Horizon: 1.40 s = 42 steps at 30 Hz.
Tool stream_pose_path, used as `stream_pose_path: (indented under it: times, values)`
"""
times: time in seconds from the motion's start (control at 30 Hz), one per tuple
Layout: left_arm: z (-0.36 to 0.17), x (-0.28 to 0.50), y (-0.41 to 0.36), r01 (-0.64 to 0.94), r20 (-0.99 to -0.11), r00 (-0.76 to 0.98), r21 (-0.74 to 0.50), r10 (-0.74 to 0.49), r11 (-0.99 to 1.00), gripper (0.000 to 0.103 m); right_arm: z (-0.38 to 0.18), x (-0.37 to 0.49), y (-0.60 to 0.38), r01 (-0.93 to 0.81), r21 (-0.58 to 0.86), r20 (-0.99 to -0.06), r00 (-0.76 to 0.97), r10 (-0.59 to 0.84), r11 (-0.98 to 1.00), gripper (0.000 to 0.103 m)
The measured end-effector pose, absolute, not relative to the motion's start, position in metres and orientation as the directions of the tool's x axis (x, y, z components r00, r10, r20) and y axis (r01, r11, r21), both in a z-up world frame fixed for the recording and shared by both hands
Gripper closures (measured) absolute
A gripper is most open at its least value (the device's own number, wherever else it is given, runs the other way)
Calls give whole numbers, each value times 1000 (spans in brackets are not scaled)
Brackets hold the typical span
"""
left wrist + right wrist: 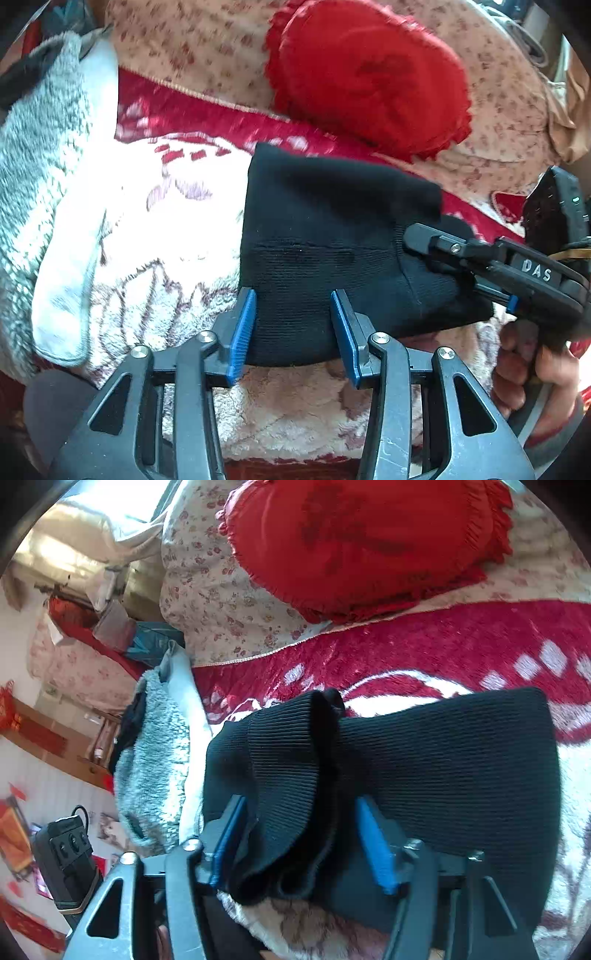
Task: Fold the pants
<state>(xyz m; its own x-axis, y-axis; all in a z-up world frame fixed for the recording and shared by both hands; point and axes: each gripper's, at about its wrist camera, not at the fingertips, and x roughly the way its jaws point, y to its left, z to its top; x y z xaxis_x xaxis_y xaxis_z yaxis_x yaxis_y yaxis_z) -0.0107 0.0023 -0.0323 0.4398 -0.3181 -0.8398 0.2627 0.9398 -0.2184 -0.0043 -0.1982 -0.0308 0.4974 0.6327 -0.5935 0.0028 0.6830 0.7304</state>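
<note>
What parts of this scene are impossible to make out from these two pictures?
- Left wrist view: the right gripper fingers' ends sink into the black pants; whether they pinch is hidden.
- Right wrist view: pants bunch between the fingers, covering the folded layers beneath.
- Left wrist view: red cushion pattern is blurred.
- Both views: blanket is cut off by the edges.

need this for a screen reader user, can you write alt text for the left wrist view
Folded black pants lie on a red and white fleece blanket, with the open left gripper straddling their near edge. The right gripper reaches in from the right onto the pants; a red heart-shaped pillow lies behind.
</note>
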Motion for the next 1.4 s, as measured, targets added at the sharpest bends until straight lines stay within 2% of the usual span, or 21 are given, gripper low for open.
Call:
stream_pose_path:
  times: [0.03,0.1,0.2,0.33,0.43,0.63,0.7,0.77,0.83,0.87,0.9,1.1,1.23,1.4]
  values:
    - [-35,-11,2,256,-843,444,-206,-304,945,61,-33,-2,-191,-11,723,-600,485,636,691,78]
    - [-33,-12,3,258,-842,443,-208,-306,944,61,-30,-3,-184,-23,684,-620,507,598,729,86]
    - [-22,-12,12,244,-830,442,-253,-339,936,61,-8,-13,-183,-87,648,-594,564,574,757,93]
    - [2,-13,18,229,-790,499,-277,-357,933,61,29,-28,-199,-141,597,-554,640,533,790,93]
    - [9,-13,3,269,-787,499,-259,-364,928,61,40,-38,-218,-125,575,-562,658,501,809,93]
    - [-16,-10,-44,341,-834,430,-203,-344,918,61,12,-56,-262,21,537,-658,637,402,844,93]
    - [-27,-9,-56,355,-849,414,-182,-328,917,61,-7,-54,-270,70,498,-715,596,364,864,92]
    - [-27,-9,-62,359,-855,425,-143,-297,923,60,-24,-49,-278,119,518,-740,560,373,847,92]
    - [-19,-6,-60,358,-850,425,-159,-312,920,60,-20,-52,-288,163,553,-726,576,376,817,84]
    - [-16,-6,-60,356,-844,430,-167,-320,919,61,-15,-53,-291,184,531,-738,580,345,827,78]
    - [-10,-3,-60,354,-837,442,-169,-324,920,60,-7,-54,-294,199,495,-751,588,301,846,78]
    - [-4,19,-79,368,-833,468,-119,-295,922,61,34,-49,-266,15,411,-701,645,305,912,78]
    - [-13,36,-91,357,-847,465,-87,-258,930,60,23,-30,-241,-23,385,-720,618,315,923,78]
    - [-26,50,-97,345,-852,467,-74,-239,936,49,-13,-1,-237,22,365,-771,568,289,931,81]
